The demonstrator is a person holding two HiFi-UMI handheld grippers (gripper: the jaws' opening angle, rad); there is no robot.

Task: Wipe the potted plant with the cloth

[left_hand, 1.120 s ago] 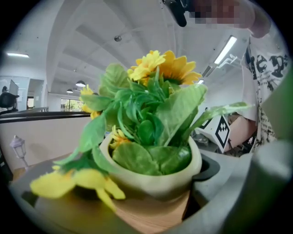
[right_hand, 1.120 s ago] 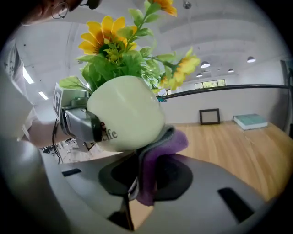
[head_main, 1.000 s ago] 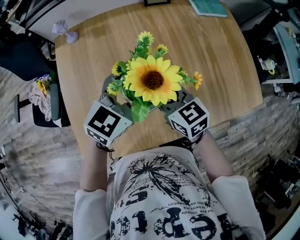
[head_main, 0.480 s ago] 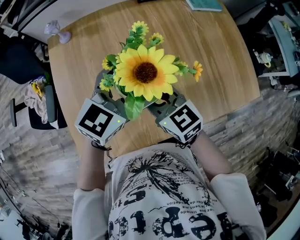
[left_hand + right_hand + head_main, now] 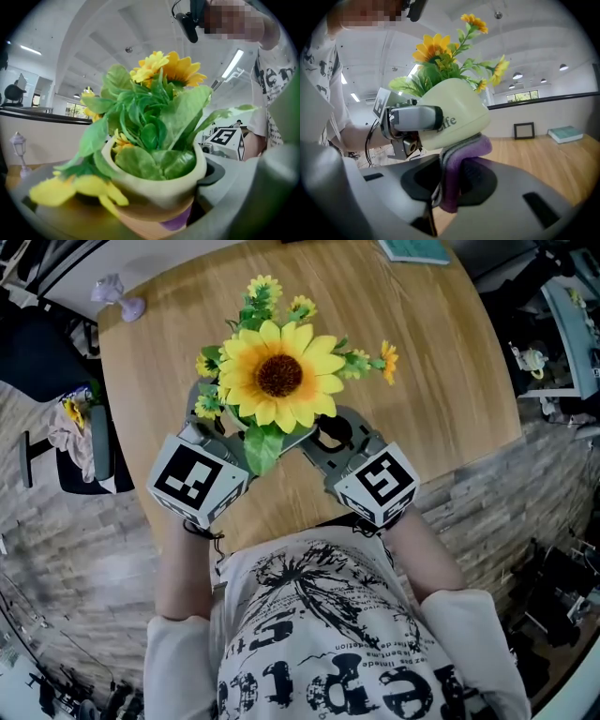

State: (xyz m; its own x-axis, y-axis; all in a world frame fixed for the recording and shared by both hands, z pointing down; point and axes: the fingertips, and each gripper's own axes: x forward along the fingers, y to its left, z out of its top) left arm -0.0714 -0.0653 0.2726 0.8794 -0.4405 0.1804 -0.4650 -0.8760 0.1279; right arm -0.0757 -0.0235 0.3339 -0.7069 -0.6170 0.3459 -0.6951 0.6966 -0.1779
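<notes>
The potted plant, a big sunflower (image 5: 279, 376) with small yellow blooms and green leaves, hides its pot in the head view. The cream pot (image 5: 159, 187) sits between the jaws of my left gripper (image 5: 225, 437), which is shut on it and holds it tilted above the table. In the right gripper view one left gripper finger (image 5: 415, 117) presses on the pot (image 5: 459, 115). My right gripper (image 5: 323, 439) is shut on a purple cloth (image 5: 459, 161). The folded cloth rests against the pot's underside, and its edge (image 5: 177, 221) shows under the pot.
The round wooden table (image 5: 450, 362) lies below, its near edge against my body. A teal book (image 5: 412, 249) and a picture frame (image 5: 524, 130) are at the far side, a small lavender ornament (image 5: 117, 298) at far left. A chair with a rag (image 5: 80, 437) stands left of the table.
The plant and both grippers have shifted a little left and further from me. The right gripper has slid out rightward from under the flower, so more of its jaws shows.
</notes>
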